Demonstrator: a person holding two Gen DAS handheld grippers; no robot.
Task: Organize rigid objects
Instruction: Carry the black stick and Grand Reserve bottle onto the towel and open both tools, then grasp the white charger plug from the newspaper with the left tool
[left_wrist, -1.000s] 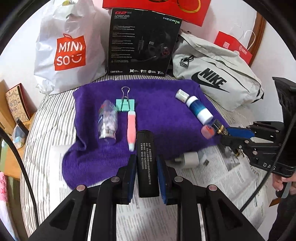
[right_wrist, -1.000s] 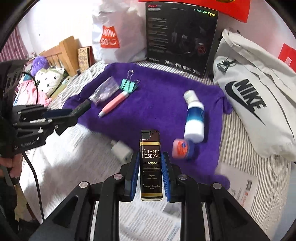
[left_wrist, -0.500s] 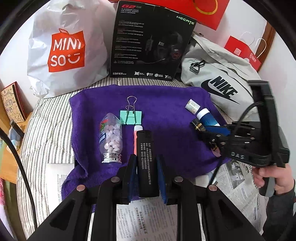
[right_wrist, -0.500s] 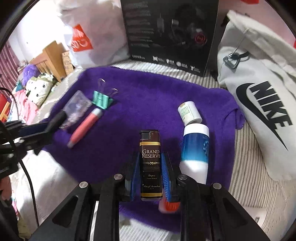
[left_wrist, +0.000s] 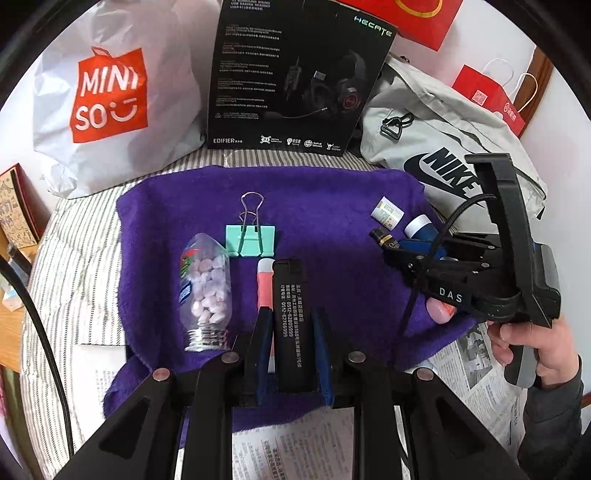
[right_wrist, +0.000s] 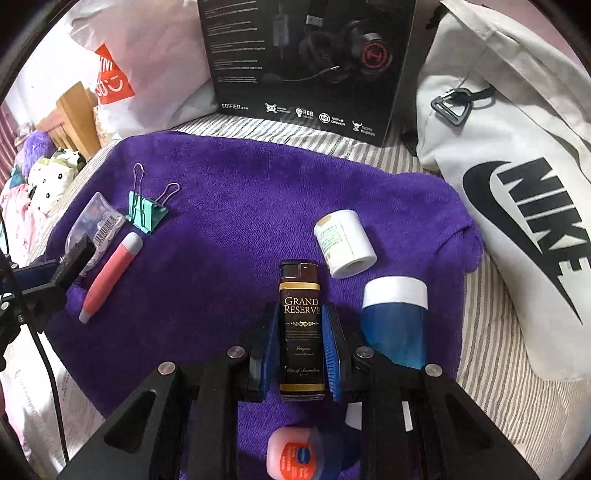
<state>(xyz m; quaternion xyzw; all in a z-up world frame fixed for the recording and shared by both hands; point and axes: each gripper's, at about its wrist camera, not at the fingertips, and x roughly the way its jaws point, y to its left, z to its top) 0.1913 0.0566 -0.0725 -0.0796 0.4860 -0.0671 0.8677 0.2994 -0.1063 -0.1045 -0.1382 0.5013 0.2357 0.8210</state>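
The left gripper (left_wrist: 291, 343) clamps a black lighter (left_wrist: 292, 325) between its blue pads, the lighter's top jutting ahead of the fingertips (printed side up). Just left of the fingers lie a pink tube (left_wrist: 264, 284) and a candy bottle (left_wrist: 205, 291). The right gripper (right_wrist: 300, 343) grips a Grand Reserve lighter (right_wrist: 301, 332) likewise; right of its fingers lies a blue bottle (right_wrist: 394, 317), over the purple towel (right_wrist: 240, 206).
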